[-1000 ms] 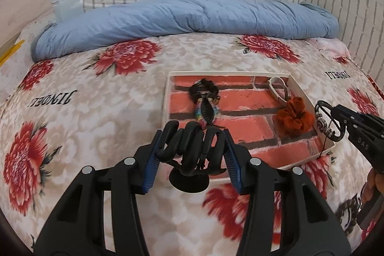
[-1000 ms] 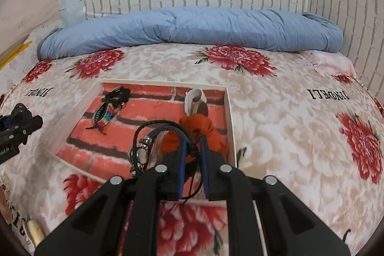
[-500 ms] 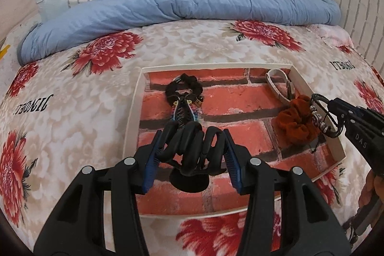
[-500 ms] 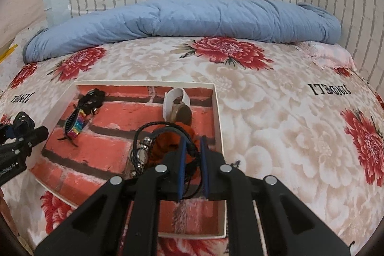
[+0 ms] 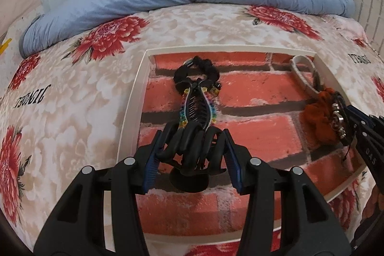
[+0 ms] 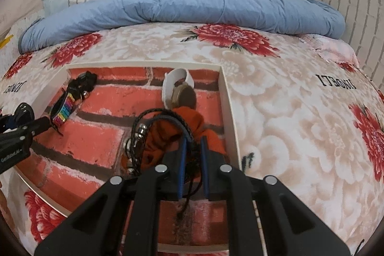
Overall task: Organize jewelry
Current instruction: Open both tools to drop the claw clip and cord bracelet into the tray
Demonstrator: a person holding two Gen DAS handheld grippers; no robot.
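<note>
The left claw (image 5: 190, 148) is shown clamped on a black plastic claw-style hair clip (image 5: 189, 148), suspended over the near half of the shallow white-rimmed tray with a red-brick-print floor (image 5: 133, 109). Directly ahead, along the line of the claw, a black banana clip with rainbow beading (image 5: 196, 107) lies lengthwise on the tray floor. In the right wrist view, the right claw (image 6: 193, 160) is seen nearly closed on a black braided cord bracelet with silver beads (image 6: 144, 133), held above an orange fabric scrunchie (image 6: 168, 136) at the tray's right side. Beyond it a white-strapped wristwatch (image 6: 177, 88) rests by the far wall. The tray sits on a floral bedspread (image 6: 300, 124).
</note>
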